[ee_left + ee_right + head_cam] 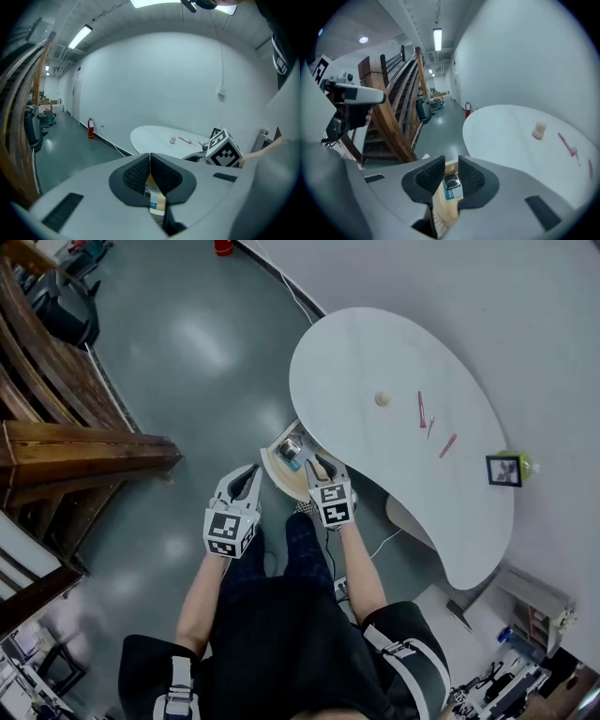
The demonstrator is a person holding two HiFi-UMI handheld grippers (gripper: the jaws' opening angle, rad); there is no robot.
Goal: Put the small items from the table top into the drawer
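Observation:
A white kidney-shaped table carries a beige knob-like piece, a pink stick, a small metal piece and another pink piece. At its near edge a wooden drawer stands pulled out, with a small metal item on a blue-and-white card inside. My right gripper hangs over the drawer, its jaws a narrow gap apart with nothing held; the metal item shows through the gap. My left gripper is just left of the drawer, shut and empty.
A wooden staircase fills the left side. A small framed picture with a green object behind it sits at the table's right edge. A cable runs along the wall's foot past a red fire extinguisher.

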